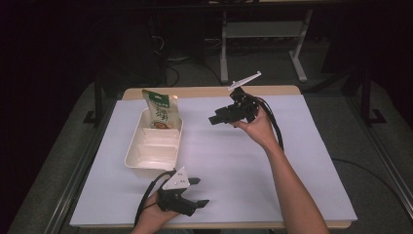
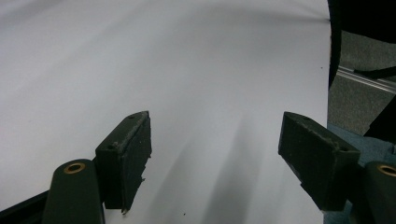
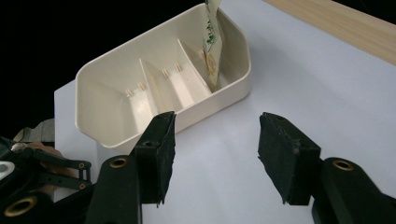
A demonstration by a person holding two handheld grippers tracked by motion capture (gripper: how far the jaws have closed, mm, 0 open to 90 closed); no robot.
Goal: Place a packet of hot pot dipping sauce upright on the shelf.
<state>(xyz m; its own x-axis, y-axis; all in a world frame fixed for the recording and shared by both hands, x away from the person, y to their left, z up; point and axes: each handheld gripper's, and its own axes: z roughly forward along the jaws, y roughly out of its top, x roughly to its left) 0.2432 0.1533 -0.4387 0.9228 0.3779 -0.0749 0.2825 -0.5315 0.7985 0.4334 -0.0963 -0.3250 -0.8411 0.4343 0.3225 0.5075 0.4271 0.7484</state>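
White counter, cream tray at about 9 o'clock of centre, three compartments. Green-and-yellow packet upright in the far compartment, leaning on the end wall; print too blurred to read. Left gripper low at 6 o'clock near the front edge, just below the tray, jaws wide apart, holding nothing. Right gripper lifted at roughly 12 o'clock, aimed toward the tray, jaws wide too, nothing between them. Grey floor past the counter's edge in the left gripper view.
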